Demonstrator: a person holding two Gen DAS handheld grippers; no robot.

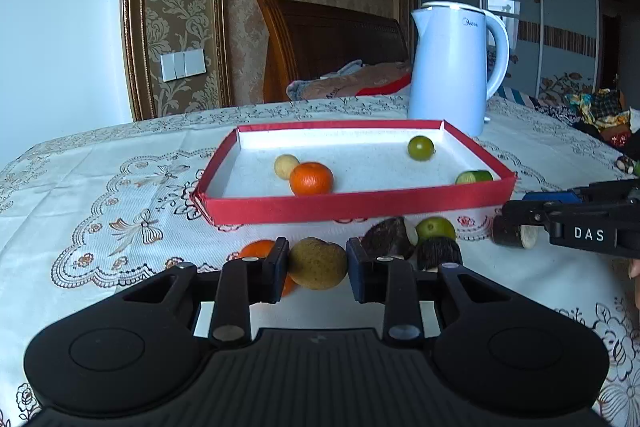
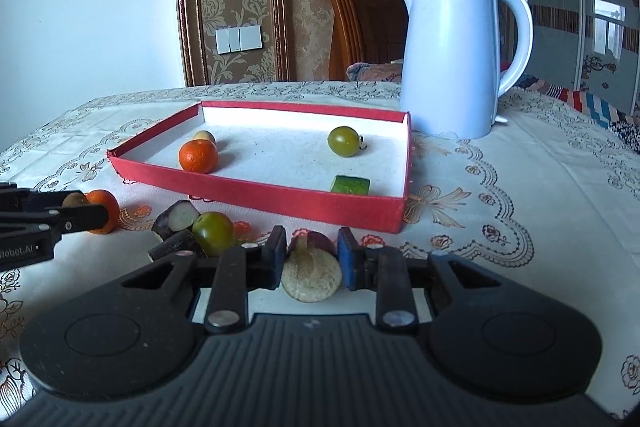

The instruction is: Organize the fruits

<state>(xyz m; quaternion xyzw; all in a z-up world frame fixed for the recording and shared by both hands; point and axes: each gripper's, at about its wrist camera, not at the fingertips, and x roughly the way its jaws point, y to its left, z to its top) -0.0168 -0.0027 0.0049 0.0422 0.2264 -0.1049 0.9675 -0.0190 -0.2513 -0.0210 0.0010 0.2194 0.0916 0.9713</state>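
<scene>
My left gripper (image 1: 317, 267) is shut on a brownish round fruit (image 1: 317, 263) just above the tablecloth, in front of the red tray (image 1: 352, 206). My right gripper (image 2: 311, 261) is shut on a dark-skinned cane piece (image 2: 311, 281) with a pale cut end, near the tray's front right. The tray holds a mandarin (image 1: 311, 179), a small pale fruit (image 1: 286, 166), a green round fruit (image 1: 421, 147) and a cucumber piece (image 1: 474, 177). Loose on the cloth between the grippers lie an orange (image 2: 105, 207), two dark cane pieces (image 2: 178, 217) and a green fruit (image 2: 214, 233).
A pale blue electric kettle (image 2: 452, 67) stands behind the tray's far right corner. The table wears a lace-patterned white cloth (image 1: 120, 187). Behind the table are a wooden headboard (image 1: 328, 39) and bedding.
</scene>
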